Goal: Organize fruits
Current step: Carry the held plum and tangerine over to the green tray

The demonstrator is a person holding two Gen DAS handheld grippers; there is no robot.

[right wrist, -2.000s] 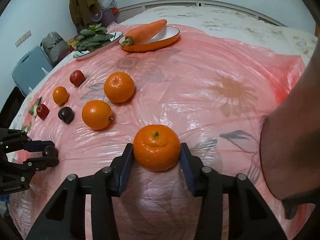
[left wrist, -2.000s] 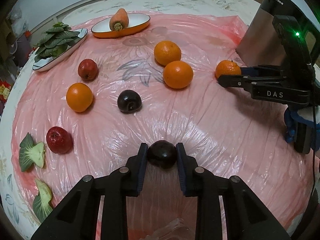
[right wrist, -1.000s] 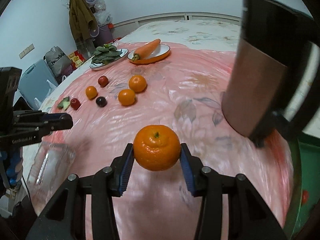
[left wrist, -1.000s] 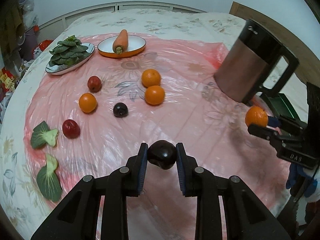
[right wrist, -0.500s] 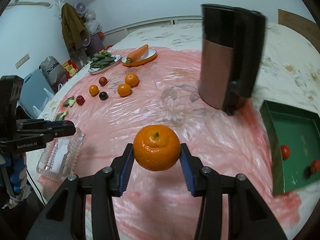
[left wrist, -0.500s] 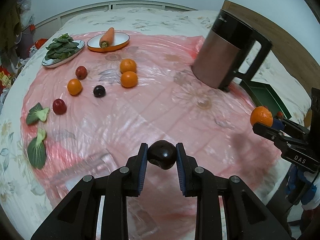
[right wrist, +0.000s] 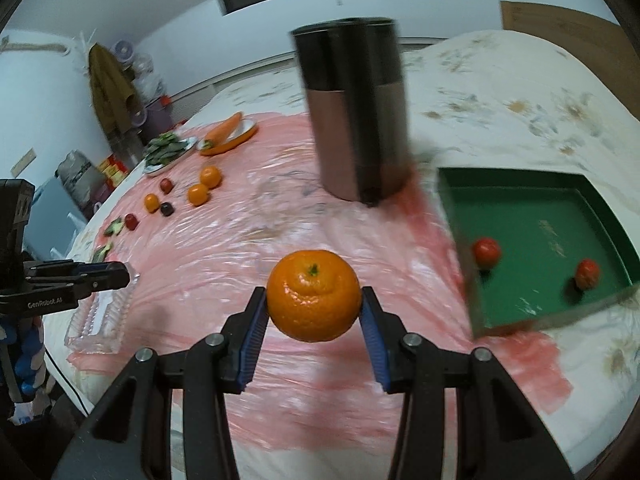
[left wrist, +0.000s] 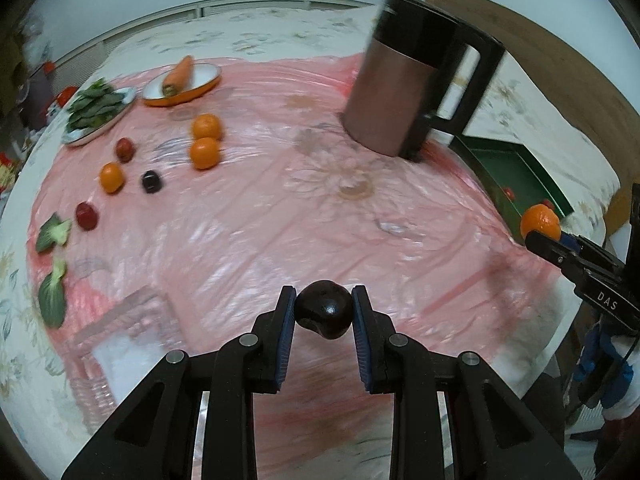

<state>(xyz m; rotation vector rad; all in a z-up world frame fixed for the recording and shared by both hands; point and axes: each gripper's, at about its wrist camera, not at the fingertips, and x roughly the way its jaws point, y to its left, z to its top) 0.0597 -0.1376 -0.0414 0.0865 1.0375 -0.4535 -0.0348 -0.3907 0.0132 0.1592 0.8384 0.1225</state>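
Left wrist view: the left gripper is clamped on a dark, glossy round plum, carried clear above the pink plastic sheet, apparently for sorting.

Right wrist view: the right gripper pinches a dimpled orange mandarin; the green rectangular tray ahead-right, holding two red fruits, looks the likely destination.
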